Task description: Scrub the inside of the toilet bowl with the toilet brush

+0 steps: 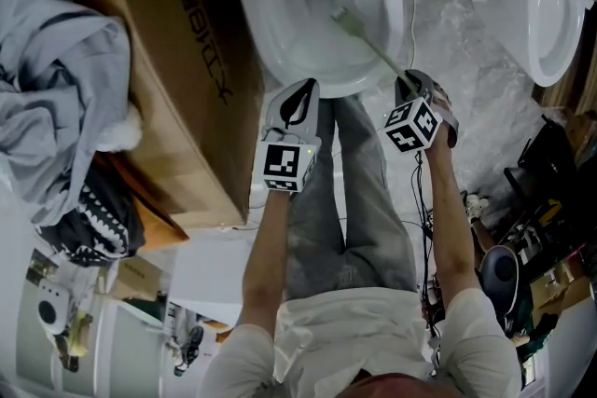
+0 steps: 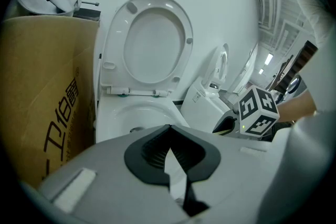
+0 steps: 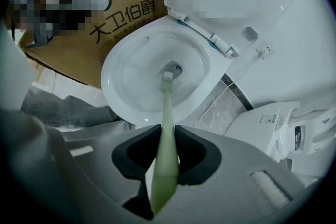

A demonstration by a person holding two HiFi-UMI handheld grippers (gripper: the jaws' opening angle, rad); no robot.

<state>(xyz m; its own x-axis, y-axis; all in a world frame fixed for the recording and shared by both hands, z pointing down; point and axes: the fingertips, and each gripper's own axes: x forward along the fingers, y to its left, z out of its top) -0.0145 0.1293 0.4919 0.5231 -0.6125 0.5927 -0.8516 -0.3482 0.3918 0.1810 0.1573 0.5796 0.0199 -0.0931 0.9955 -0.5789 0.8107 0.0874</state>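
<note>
**Two tools, one on the brush**

Two tools hang over the seated person's knees, and only one looks to be working. The right tool (image 1: 410, 81) is clamped on the end of the toilet brush (image 1: 368, 42), its jaws pinching the handle. It sits just outside the near rim of the toilet bowl (image 1: 266, 47), so the long handle can slant over that rim and down inside. I take that grip at the far end to be for reach, keeping the tool itself out of the bowl.

The left tool (image 1: 300, 98) hovers beside it at the near rim, jaws drawn together on nothing, apparently just kept out of the way. The seat (image 2: 118, 44) is tipped up against the back, leaving the bowl open. A cardboard box (image 1: 177, 61) crowds the bowl's left side.

The brush is slim and pale green, with a small head of light bristles. That head lies low in the bowl, right at the drain opening (image 3: 176, 67), so the scrubbing seems to be under way.
</note>
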